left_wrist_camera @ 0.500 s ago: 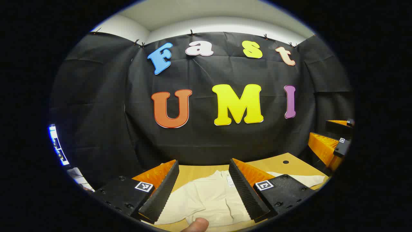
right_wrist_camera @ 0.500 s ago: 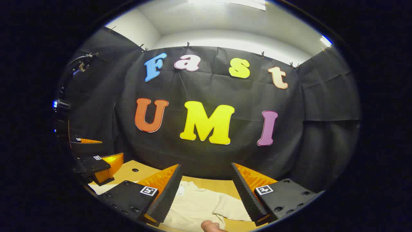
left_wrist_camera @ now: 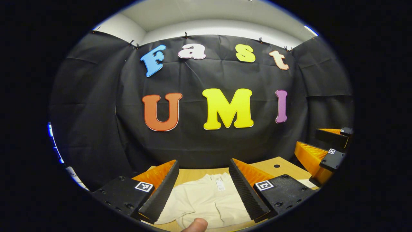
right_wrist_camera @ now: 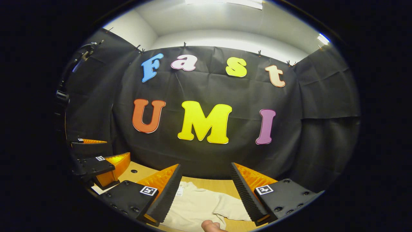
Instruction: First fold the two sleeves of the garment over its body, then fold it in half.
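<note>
A cream garment point(left_wrist_camera: 206, 201) lies flat on the wooden table point(left_wrist_camera: 267, 166), its collar and label toward the wall. In the left gripper view my left gripper point(left_wrist_camera: 202, 174) hangs open above the garment's left half, nothing between its fingers. The right gripper view has my right gripper point(right_wrist_camera: 206, 174) open above the garment point(right_wrist_camera: 199, 206), over its right sleeve side. The right gripper point(left_wrist_camera: 322, 151) also appears at the far right of the left gripper view, and the left gripper point(right_wrist_camera: 99, 161) at the left of the right gripper view. A fingertip point(left_wrist_camera: 194, 225) pokes in at the bottom edge.
The black cloth wall point(left_wrist_camera: 212, 141) closes the booth just behind the table's far edge. A small dark hole point(left_wrist_camera: 276, 166) marks the tabletop to the right of the garment.
Both grippers have shifted slightly; the left gripper view has swung a little to the right and the garment's collar sits nearer the middle. Both stay open.
</note>
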